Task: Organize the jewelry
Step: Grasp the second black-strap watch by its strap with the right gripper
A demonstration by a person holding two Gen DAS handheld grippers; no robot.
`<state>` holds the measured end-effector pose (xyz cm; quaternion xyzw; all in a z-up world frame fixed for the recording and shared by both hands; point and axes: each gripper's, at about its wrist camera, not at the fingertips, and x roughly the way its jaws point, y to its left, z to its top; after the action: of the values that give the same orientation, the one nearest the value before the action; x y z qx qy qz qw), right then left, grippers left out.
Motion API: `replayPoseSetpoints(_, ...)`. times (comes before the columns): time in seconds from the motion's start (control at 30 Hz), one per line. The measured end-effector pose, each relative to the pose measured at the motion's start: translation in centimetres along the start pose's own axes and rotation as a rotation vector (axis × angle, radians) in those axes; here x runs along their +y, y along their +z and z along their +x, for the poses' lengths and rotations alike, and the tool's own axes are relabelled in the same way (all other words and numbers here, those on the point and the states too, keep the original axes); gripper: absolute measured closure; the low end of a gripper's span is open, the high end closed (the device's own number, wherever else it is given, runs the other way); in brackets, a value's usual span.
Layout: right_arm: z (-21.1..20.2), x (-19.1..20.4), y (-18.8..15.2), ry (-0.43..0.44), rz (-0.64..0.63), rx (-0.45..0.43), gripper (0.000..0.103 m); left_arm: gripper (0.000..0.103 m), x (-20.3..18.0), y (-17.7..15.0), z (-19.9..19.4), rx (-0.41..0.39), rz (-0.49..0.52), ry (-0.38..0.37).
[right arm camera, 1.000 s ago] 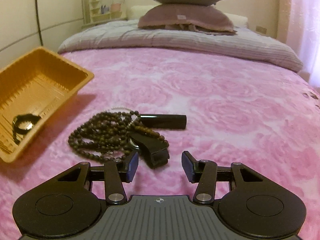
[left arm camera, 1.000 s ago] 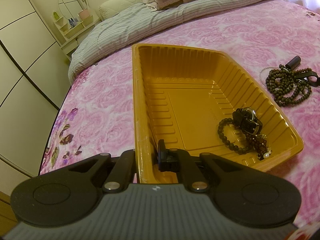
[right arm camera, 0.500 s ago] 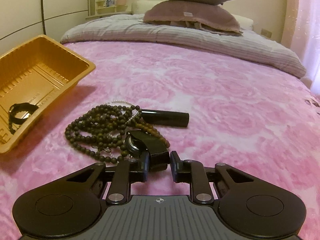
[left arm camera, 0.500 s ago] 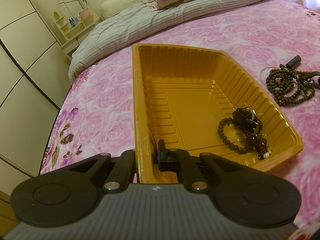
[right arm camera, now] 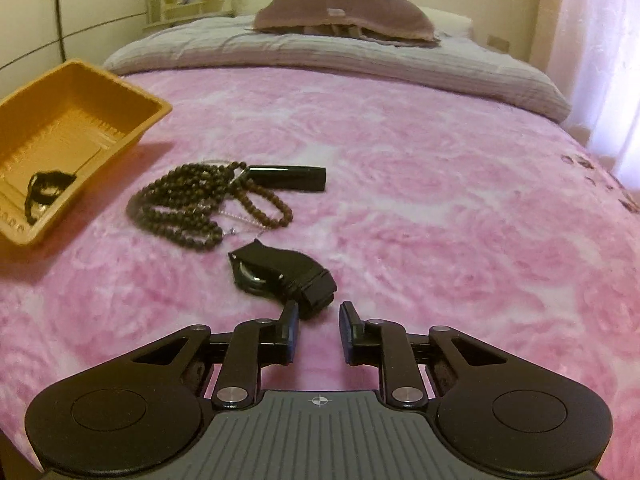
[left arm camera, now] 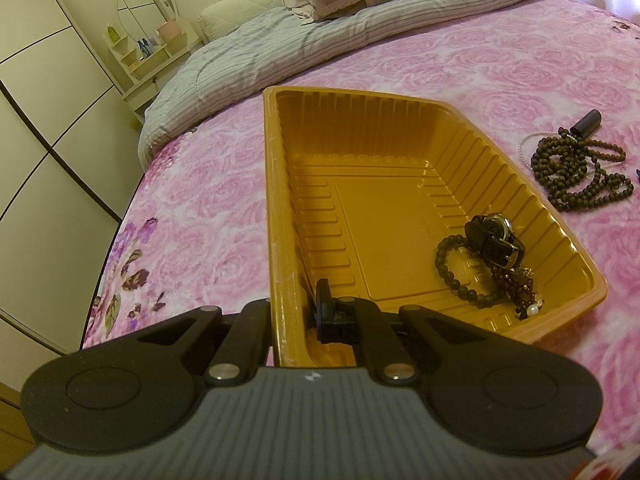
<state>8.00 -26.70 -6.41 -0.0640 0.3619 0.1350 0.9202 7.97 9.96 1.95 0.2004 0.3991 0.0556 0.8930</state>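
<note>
On a bed spread with a pink rose-print blanket, the right gripper hovers low near the blanket's near edge, its jaws opening with nothing pressed between them — a black-strapped wristwatch lies just ahead of the fingertips, its folded strap end touching or almost touching the tip of the finger seen on the left. Just past the watch, toward the middle of the blanket, a tangle of dark wooden prayer beads rests loose with a thin pale chain running through it, and a black cylindrical case lies at the far side of the beads, touching them.

Over at the bed's left edge, the left gripper is clamped tight on the near corner of an orange plastic tray — one finger outside the wall, the other inside. In the tray's near right corner sit a second black watch, a dark bead bracelet and a reddish-brown beaded piece with a pearl, all touching one another. The rest of the tray floor is bare ribbed plastic.

Farther up the bed, a grey striped quilt lies folded across the head end, with two stacked pillows on it.
</note>
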Motion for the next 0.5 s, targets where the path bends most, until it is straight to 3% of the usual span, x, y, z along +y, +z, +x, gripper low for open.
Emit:
replayPoseSetpoints(0.07,0.0,0.0,0.2,0.017,-0.023,-0.016,0.05,0.099,0.0,0.0,0.0,0.001,-0.001,-0.001)
replayPoseSetpoints(0.1,0.1,0.0,0.4,0.025,-0.031,-0.027,0.046,0.099,0.0,0.0,0.0,0.001,-0.002,-0.001)
replayPoseSetpoints(0.2,0.7,0.1,1.1,0.062,-0.076,-0.033,0.046,0.099,0.0,0.0,0.0,0.002,-0.002,-0.002)
replayPoseSetpoints(0.33,2.8,0.4,1.6,0.122,-0.176,0.044,0.046,0.099,0.0,0.0,0.0,0.001,-0.001,-0.001)
replayPoseSetpoints(0.5,3.1,0.6,2.3,0.161,-0.197,0.064,0.046,0.099,0.0,0.0,-0.1,0.003,-0.002,-0.001)
